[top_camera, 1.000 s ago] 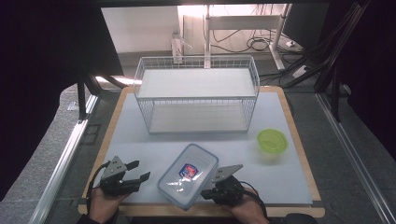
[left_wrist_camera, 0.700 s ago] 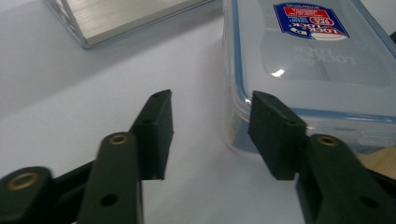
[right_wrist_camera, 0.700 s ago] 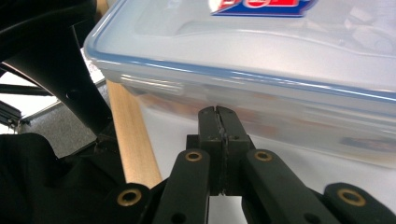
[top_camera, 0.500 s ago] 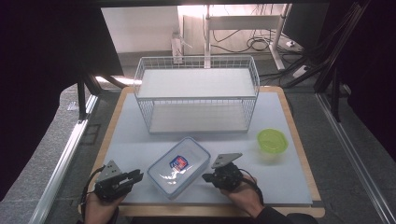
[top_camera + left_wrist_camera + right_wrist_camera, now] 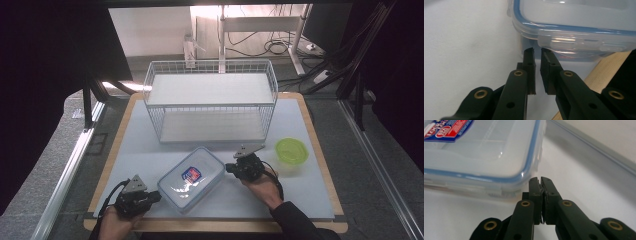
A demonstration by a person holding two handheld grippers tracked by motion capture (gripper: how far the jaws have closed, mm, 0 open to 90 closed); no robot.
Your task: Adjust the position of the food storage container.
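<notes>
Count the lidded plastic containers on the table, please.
2: a clear container with a blue-sealed lid near the front edge between both grippers, and a small green container at the right, beside the wire basket.

Overhead, two close-ups — shared container [image 5: 191,178]

You have open table [image 5: 300,197] near and right of the food container [image 5: 191,177]. The wire rack [image 5: 210,102] blocks the far middle, and the green bowl [image 5: 291,149] narrows your right-hand path.
</notes>
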